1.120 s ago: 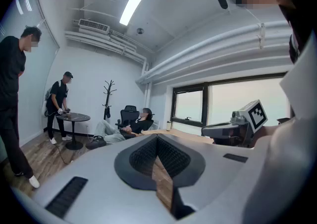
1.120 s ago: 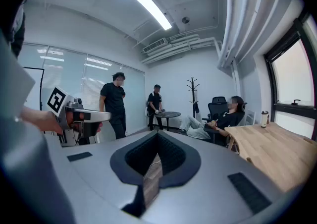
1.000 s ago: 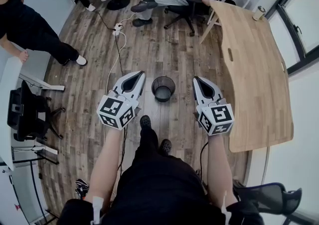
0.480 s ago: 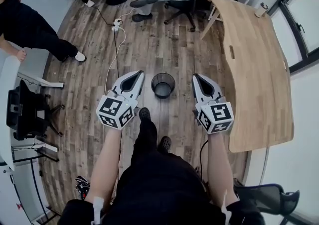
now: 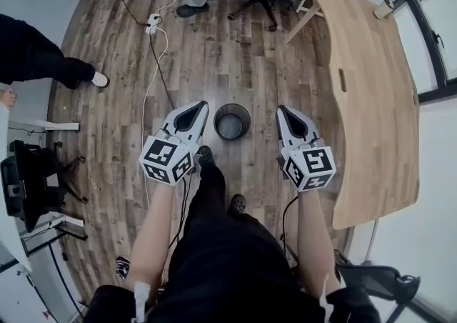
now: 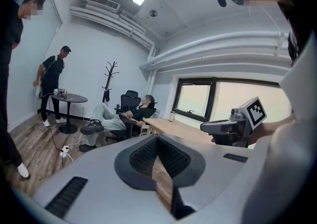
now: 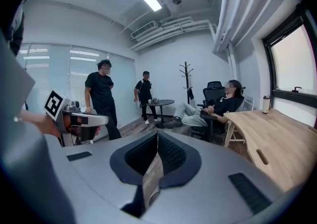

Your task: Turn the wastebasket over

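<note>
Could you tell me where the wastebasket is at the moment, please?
In the head view, the wastebasket stands upright on the wood floor, between the tips of the left gripper and the right gripper, touching neither.

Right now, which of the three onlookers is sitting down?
The onlooker reclining in the office chair by the desk. The other two stand: one at the round table, one nearer.
</note>
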